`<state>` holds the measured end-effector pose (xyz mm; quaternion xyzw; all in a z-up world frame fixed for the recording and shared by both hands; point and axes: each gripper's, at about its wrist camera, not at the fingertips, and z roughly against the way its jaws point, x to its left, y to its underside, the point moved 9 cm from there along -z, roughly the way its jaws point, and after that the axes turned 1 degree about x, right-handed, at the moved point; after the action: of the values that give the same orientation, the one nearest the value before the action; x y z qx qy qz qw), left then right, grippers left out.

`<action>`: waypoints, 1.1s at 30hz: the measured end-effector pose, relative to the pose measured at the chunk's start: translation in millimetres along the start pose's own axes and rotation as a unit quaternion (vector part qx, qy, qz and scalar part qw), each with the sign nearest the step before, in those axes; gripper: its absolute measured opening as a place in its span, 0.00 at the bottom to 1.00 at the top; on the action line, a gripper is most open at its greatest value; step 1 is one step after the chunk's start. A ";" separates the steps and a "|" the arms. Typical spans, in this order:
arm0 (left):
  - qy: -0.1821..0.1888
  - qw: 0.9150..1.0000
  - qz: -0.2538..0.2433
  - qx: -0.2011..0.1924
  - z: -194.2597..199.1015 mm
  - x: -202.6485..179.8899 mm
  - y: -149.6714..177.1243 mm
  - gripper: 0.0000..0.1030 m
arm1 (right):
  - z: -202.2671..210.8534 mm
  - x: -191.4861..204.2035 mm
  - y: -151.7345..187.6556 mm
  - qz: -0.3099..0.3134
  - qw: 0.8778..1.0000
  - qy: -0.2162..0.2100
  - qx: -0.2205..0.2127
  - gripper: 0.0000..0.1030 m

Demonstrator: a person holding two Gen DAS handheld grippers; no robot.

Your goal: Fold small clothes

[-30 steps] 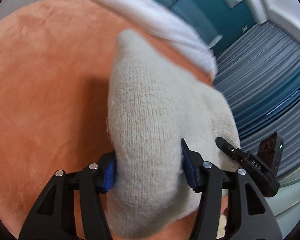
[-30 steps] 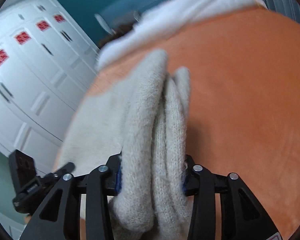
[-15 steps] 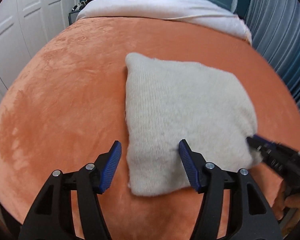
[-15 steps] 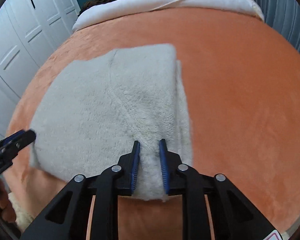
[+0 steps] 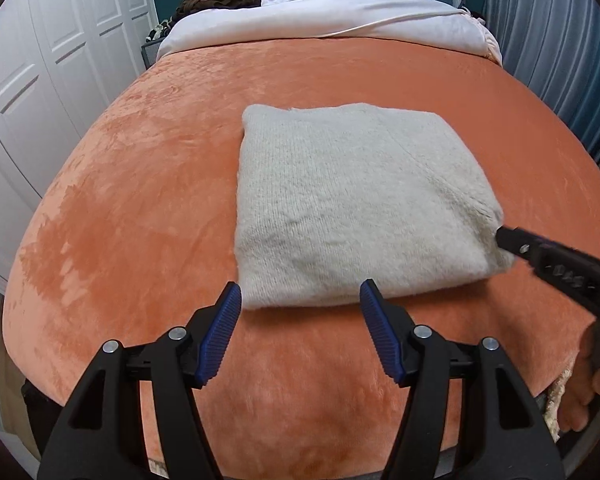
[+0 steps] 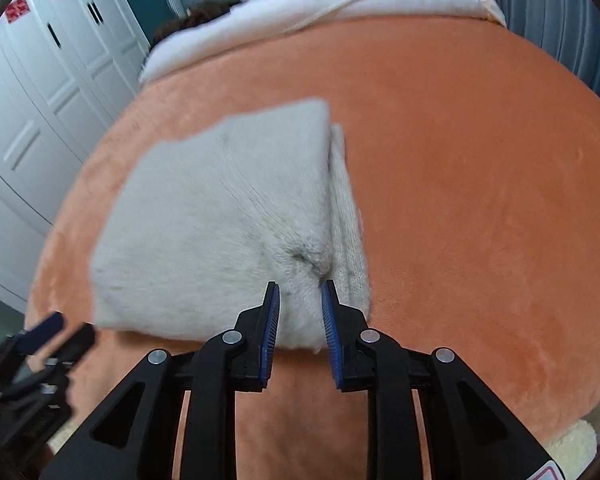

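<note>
A cream knitted garment (image 5: 352, 204) lies folded into a thick square on the orange blanket (image 5: 140, 208). It also shows in the right wrist view (image 6: 220, 216). My left gripper (image 5: 300, 296) is open and empty, just in front of the garment's near edge. My right gripper (image 6: 300, 292) has its jaws partly open around the garment's near right corner, which is puckered between the pads (image 6: 328, 312). In the left wrist view the right gripper's tip (image 5: 508, 236) touches that same corner.
The orange blanket (image 6: 480, 200) covers a bed. A white duvet (image 5: 340, 12) and dark clothes (image 5: 220, 0) lie at the far end. White wardrobe doors (image 5: 40, 60) stand on the left, grey curtains (image 5: 560, 40) on the right.
Both grippers laid the folded garment down on the blanket. The left gripper let go and drew back. The right gripper's jaws have widened from a tight pinch on the corner.
</note>
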<state>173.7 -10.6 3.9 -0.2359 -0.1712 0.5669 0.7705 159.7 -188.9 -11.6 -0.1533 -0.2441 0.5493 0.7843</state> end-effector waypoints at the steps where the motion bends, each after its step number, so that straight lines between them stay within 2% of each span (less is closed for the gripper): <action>1: 0.000 1.000 0.003 0.000 1.4 -0.6 2.6 0.61 | 9.7 1.2 3.2 0.000 1.000 0.000 -0.007 0.20; 4: -0.011 1.000 0.006 -0.003 3.8 -2.8 11.5 0.62 | 29.4 -1.0 23.6 0.003 1.000 0.007 -0.030 0.27; 5: -0.017 1.000 0.005 -0.007 4.8 -3.8 14.6 0.64 | 31.5 -2.1 29.5 0.001 0.999 0.014 -0.035 0.36; 6: -0.022 1.000 0.005 -0.012 5.8 -5.0 17.8 0.71 | 36.5 -4.1 37.4 -0.005 0.999 0.018 -0.044 0.50; 8: -0.022 0.999 0.012 -0.024 5.9 -7.7 26.9 0.77 | 40.0 -11.3 50.8 -0.013 0.997 0.030 -0.065 0.64; 11: -0.026 0.999 0.021 -0.032 -0.7 -10.7 45.5 0.83 | 32.3 -17.1 78.0 0.004 0.994 0.061 -0.085 0.68; 16: -0.045 0.998 0.028 -0.039 -19.6 -10.8 75.1 0.83 | 9.9 -15.3 99.0 0.040 0.989 0.092 -0.106 0.70; 19: -0.050 0.998 0.025 -0.031 -28.1 -10.5 84.8 0.83 | 1.6 -15.5 105.5 0.027 0.991 0.090 -0.094 0.70; 23: -0.055 0.998 0.020 -0.039 -29.1 -10.3 86.0 0.83 | -3.1 -10.3 105.0 0.033 0.990 0.092 -0.105 0.72; 26: -0.056 0.998 0.018 -0.037 -35.5 -10.4 89.2 0.83 | -17.7 -12.7 112.6 0.019 0.993 0.084 -0.080 0.73; 28: -0.059 0.997 0.021 -0.039 -38.4 -10.0 91.7 0.86 | -22.7 -10.8 118.3 0.028 0.992 0.093 -0.084 0.76; 30: -0.061 0.997 0.027 -0.049 -39.3 -9.7 92.9 0.88 | -26.5 -6.6 119.0 0.038 0.992 0.094 -0.080 0.84; 33: -0.068 0.995 0.035 -0.063 -43.3 -4.9 93.3 0.96 | -32.2 -5.0 121.2 0.042 0.992 0.094 -0.073 0.86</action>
<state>121.2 0.4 -84.0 -0.2510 -0.2498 0.5964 0.7203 80.7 -150.3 -101.1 -0.2716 -0.2021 0.5454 0.7667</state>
